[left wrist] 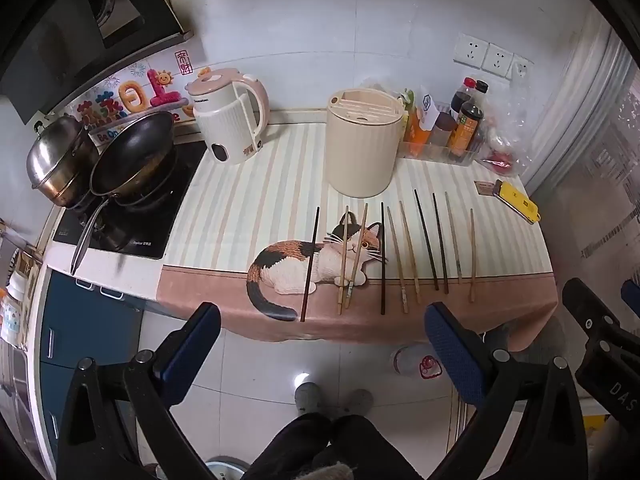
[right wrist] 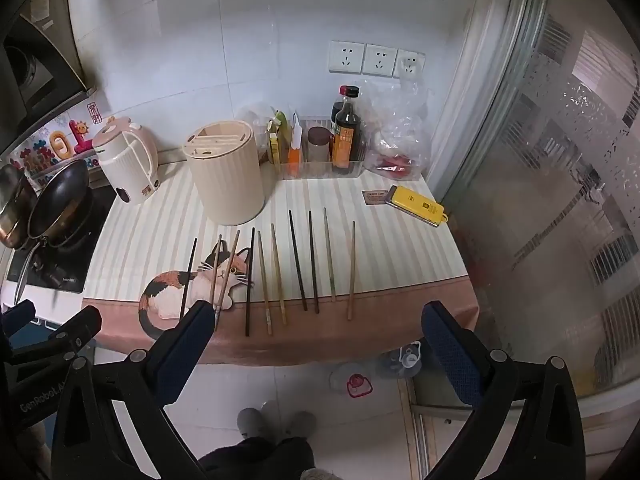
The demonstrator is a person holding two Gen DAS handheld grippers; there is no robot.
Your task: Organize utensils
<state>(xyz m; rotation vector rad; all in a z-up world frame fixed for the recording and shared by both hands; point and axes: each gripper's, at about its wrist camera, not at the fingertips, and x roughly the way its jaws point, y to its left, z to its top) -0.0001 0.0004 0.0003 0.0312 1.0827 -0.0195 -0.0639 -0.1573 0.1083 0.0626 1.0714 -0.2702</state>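
Several chopsticks, some dark [left wrist: 310, 264] and some light wood [left wrist: 472, 254], lie side by side across the front of a striped cat-print mat [left wrist: 248, 216]; they also show in the right wrist view [right wrist: 352, 270]. A cream ribbed utensil holder [left wrist: 363, 142] with a slotted top stands behind them, also in the right wrist view [right wrist: 226, 172]. My left gripper [left wrist: 322, 320] is open and empty, held off the counter's front edge. My right gripper [right wrist: 316, 320] is open and empty, also in front of the edge.
A pink-and-white kettle [left wrist: 230, 114] stands left of the holder. A pan [left wrist: 134, 156] and steel pot [left wrist: 58, 156] sit on the cooktop at left. A tray of sauce bottles [right wrist: 346, 136], a plastic bag [right wrist: 396, 140] and a yellow box [right wrist: 418, 205] are at the right. A glass partition [right wrist: 560, 200] bounds the right side.
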